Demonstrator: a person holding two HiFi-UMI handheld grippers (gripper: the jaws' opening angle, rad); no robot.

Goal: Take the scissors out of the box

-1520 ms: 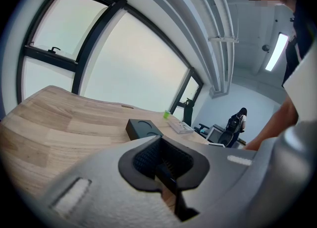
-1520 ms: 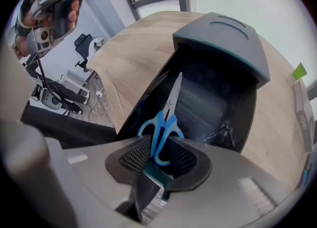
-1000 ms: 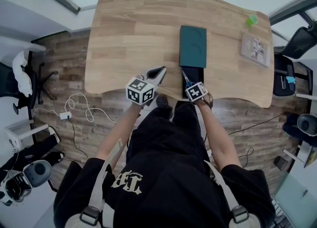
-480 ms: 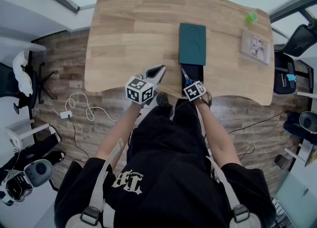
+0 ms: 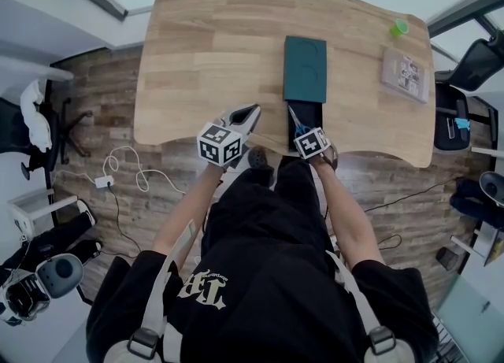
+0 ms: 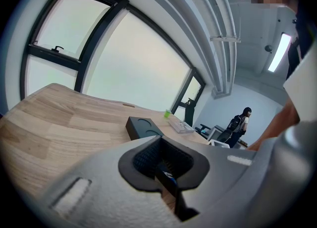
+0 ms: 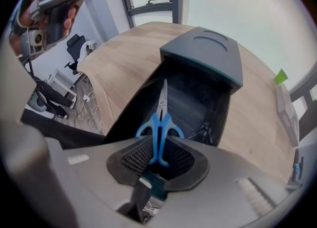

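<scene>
Where the wavy near edge of the table (image 5: 205,46) bulges toward the person, the open black box (image 5: 316,115) sits right at the lip, its dark green lid (image 5: 305,70) at its far end, bare wood wide to the left. Head view shows the left tongs (image 5: 248,115) over that edge beside the box, parted and empty. Only the right gripper view looks inside the box: blue-handled scissors (image 7: 159,133) lie lengthwise, steel blades together, pointing toward the lid. The right tongs (image 7: 158,159), just closing, straddle the handle loops without pinching them
</scene>
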